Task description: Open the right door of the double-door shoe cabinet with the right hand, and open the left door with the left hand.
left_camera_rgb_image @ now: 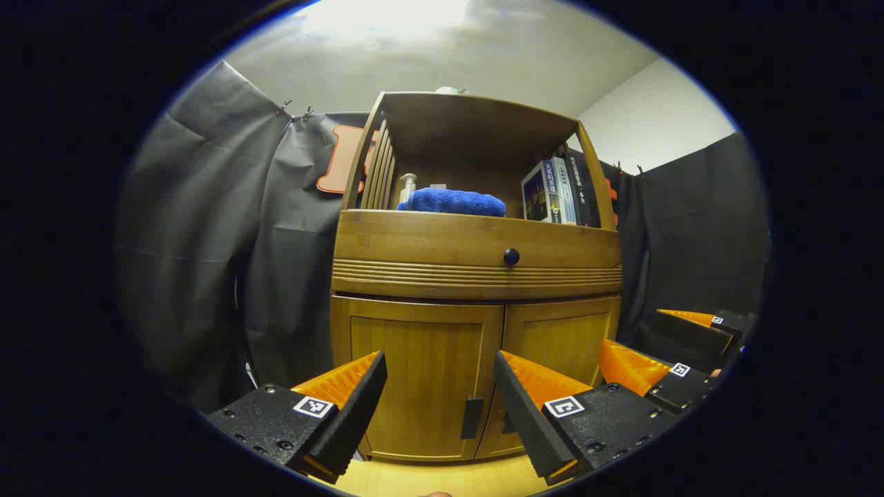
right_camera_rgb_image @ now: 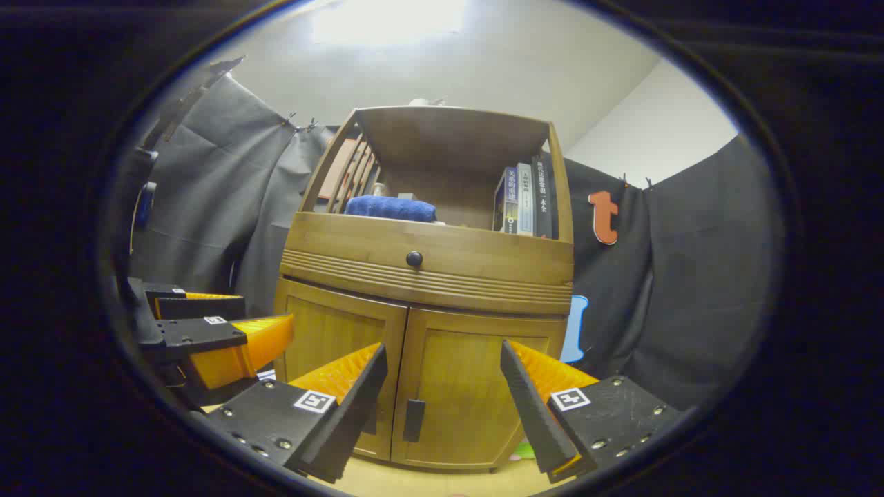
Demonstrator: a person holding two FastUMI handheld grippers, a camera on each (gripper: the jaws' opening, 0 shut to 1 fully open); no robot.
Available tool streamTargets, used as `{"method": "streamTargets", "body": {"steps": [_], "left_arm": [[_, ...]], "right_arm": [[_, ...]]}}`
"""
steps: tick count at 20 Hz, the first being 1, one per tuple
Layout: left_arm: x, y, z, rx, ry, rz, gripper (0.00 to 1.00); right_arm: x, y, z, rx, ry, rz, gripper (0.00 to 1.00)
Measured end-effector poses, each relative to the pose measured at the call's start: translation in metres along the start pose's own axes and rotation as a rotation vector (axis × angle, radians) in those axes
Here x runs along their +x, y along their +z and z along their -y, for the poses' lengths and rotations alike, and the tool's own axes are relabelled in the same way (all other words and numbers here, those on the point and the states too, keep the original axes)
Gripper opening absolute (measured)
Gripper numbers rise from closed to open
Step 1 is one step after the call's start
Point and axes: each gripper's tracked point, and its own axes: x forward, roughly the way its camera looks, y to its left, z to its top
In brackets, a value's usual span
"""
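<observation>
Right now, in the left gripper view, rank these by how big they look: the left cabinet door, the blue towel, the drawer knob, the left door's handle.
1. left cabinet door, largest by far.
2. blue towel.
3. left door's handle.
4. drawer knob, smallest.
Fisheye warping makes this apparent size only.

left gripper view low near the floor, tilted up at the shoe cabinet [left_camera_rgb_image: 476, 276] front, slightly left of centre, right gripper view likewise low, off to its right, both near, sharing doors, drawer, open shelf
</observation>
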Motion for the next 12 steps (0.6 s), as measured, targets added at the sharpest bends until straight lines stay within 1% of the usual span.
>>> {"method": "streamTargets", "body": {"steps": [1, 6, 12], "left_arm": [[0.000, 0.002, 0.003, -0.003, -0.003, 0.006, 0.95], [-0.004, 0.002, 0.013, -0.007, -0.027, 0.014, 0.95], [-0.009, -0.001, 0.018, 0.002, -0.030, 0.011, 0.95]], "right_arm": [[-0.001, 0.001, 0.002, -0.001, -0.002, 0.000, 0.97], [-0.005, 0.004, 0.006, -0.012, -0.006, 0.003, 0.98], [-0.012, -0.001, 0.007, -0.016, 0.003, -0.017, 0.97]]}}
